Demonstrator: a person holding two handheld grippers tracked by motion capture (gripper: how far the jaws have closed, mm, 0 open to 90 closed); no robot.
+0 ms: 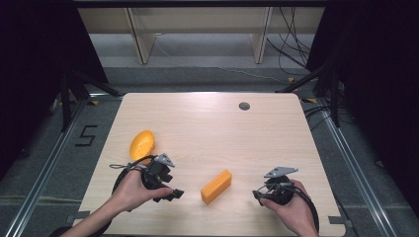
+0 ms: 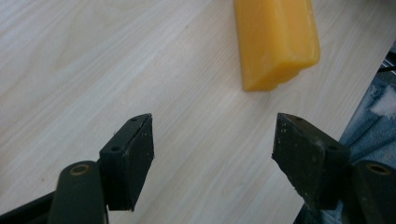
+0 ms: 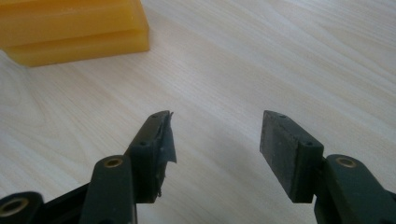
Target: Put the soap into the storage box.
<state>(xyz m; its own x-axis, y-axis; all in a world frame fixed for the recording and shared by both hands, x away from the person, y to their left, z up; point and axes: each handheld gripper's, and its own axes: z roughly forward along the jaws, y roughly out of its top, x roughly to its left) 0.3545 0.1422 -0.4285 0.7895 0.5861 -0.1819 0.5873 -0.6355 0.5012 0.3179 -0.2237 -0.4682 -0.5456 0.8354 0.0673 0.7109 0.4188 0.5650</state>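
Pale wood worktop (image 1: 212, 128) with two hand-held grippers near its front edge.

An orange block (image 1: 216, 186) lies between the left gripper (image 1: 168, 193) and right gripper (image 1: 257, 194), touching neither; both grippers have their jaws spread wide, holding nothing. An orange bowl (image 1: 142, 144) sits tilted just beyond the left hand (image 1: 132, 190).

Table: pale wood-grain table (image 1: 212, 123) with rounded corners, standing on grey floor.
Block: an orange block (image 1: 216, 186) lies flat near the front edge, its long side angled across the grain.
Bowl: a yellow-orange bowl (image 1: 142, 144) sits left of the block and farther back, well apart from it.
Grommet: a small dark round grommet (image 1: 244, 106) is set far behind the block, near the back edge.
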